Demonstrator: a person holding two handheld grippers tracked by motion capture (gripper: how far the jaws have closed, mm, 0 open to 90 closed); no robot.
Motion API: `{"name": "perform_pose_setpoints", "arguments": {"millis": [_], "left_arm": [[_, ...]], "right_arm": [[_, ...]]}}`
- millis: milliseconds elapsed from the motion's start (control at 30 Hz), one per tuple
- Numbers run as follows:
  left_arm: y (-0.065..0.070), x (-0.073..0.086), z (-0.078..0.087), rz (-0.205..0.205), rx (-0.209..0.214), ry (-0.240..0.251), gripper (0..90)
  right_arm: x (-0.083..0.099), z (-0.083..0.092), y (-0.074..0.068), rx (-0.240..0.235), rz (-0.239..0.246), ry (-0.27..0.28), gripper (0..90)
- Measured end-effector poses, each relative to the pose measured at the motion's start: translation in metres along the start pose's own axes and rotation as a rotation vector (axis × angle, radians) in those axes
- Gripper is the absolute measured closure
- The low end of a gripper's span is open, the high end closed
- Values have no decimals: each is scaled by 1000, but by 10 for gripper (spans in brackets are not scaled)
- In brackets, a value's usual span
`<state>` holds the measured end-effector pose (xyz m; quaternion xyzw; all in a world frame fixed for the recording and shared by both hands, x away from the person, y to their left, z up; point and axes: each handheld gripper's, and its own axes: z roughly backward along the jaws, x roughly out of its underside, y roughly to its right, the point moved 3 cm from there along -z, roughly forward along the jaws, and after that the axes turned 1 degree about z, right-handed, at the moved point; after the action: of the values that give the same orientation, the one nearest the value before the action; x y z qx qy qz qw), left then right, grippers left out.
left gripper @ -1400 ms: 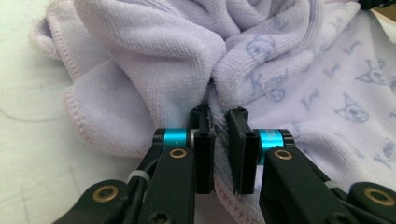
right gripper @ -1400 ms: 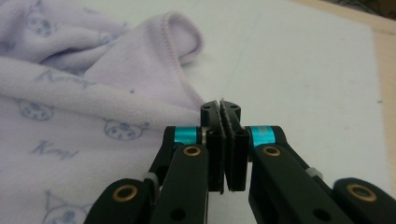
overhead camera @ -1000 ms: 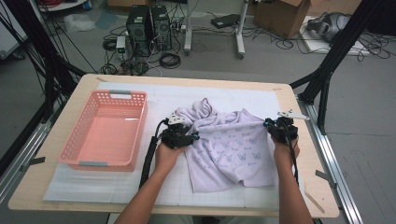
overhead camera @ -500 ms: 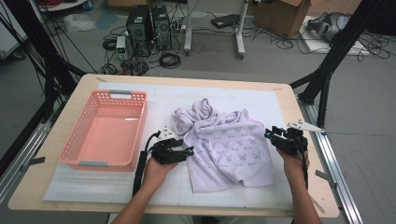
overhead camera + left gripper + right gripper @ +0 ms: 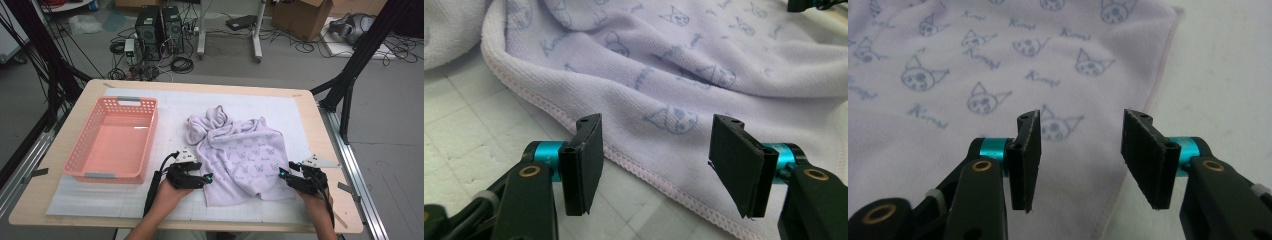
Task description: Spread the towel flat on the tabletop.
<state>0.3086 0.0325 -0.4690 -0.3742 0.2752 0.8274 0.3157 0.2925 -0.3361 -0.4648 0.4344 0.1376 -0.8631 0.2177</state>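
Lilac towel [image 5: 240, 155] on the worktop [image 5: 310, 220], just right of the pink basket [image 5: 112, 142], which serves as landmark. The towel's near half lies flat, printed with small cat faces; its far end, toward the basket's far corner, is bunched into soft folds. The left gripper [image 5: 207, 178] sits between basket and towel at the towel's near left edge; in the left gripper view [image 5: 656, 167] its jaws have just been opening and stand apart over the stitched hem, pads clear of the cloth. The right gripper [image 5: 283, 174] is on the towel's far side from the basket, at the near right corner; in the right gripper view [image 5: 1080, 160] its jaws have likewise just been opening, with the cloth's edge below them and nothing pinched.

Handling, as a judgement: the towel is light, limp terry, neither slippery nor fragile; it will sag and fold wherever unsupported. The firm hem at the two near corners offers the best hold, one corner per gripper, with the pads closing on a single layer.
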Motion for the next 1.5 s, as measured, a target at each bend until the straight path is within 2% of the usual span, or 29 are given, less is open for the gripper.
{"name": "perform_pose_setpoints", "arguments": {"millis": [133,200,233,300,367,433,500,533,567,600,633,667,700,733,833,967,1033,1167,1233,1267,1300,1333,1433,1467,1500], "left_arm": [[6,3,1,-40,-11,-19,392],[8,4,1,-53,-20,-22,394],[8,4,0,-64,-27,-27,397],[9,4,0,-74,-34,-31,403],[9,4,0,-66,-36,-26,412],[8,4,1,-62,-36,-23,464],[10,4,0,-75,-51,-26,536],[12,4,0,-99,-67,-29,561],[12,4,0,-99,-67,-29,601],[12,4,0,-100,-68,-27,601],[13,4,0,-107,-59,-26,727],[13,4,0,-114,-54,-31,727],[14,4,0,-127,-34,-31,849],[15,4,0,-136,-36,-33,854],[9,5,4,-98,-36,-31,858],[-11,8,18,-31,-85,-9,860],[-18,9,23,-4,-97,5,860],[-24,9,27,16,-116,12,860],[-25,9,27,20,-130,17,859],[-26,9,28,16,-141,14,859],[-28,9,29,20,-150,17,860],[-29,9,29,25,-163,24,859],[-34,10,33,36,-186,47,861],[-35,10,33,45,-181,51,860],[-35,10,33,50,-174,53,849]], "right_arm": [[4,2,1,0,-13,-2,492],[5,3,0,-4,9,-7,484],[5,2,-3,-24,33,-17,482],[5,1,-3,-21,41,-23,481],[5,1,-3,-23,38,-29,482],[5,1,-2,-26,33,-30,482],[5,0,-2,-30,31,-35,484],[5,-1,-2,-32,32,-41,487],[5,-1,-2,-32,32,-41,487],[5,-1,-3,-31,39,-47,488],[5,-2,-4,-27,52,-57,491],[5,-2,-4,-27,52,-57,491],[5,-2,-5,-28,58,-57,491],[5,-2,-5,-30,55,-57,492],[5,-1,-4,-35,47,-51,493],[5,-1,-3,-39,35,-44,492],[5,-2,-3,-33,49,-53,493],[5,-3,-6,-18,86,-70,508],[5,-3,-6,-19,84,-72,573],[5,-2,-5,-20,87,-73,675],[4,-1,-4,-20,94,-78,826],[4,0,-4,-1,114,-87,863],[3,1,-1,85,127,-82,872],[3,1,1,96,115,-71,872],[3,1,3,88,78,-65,828]]}}
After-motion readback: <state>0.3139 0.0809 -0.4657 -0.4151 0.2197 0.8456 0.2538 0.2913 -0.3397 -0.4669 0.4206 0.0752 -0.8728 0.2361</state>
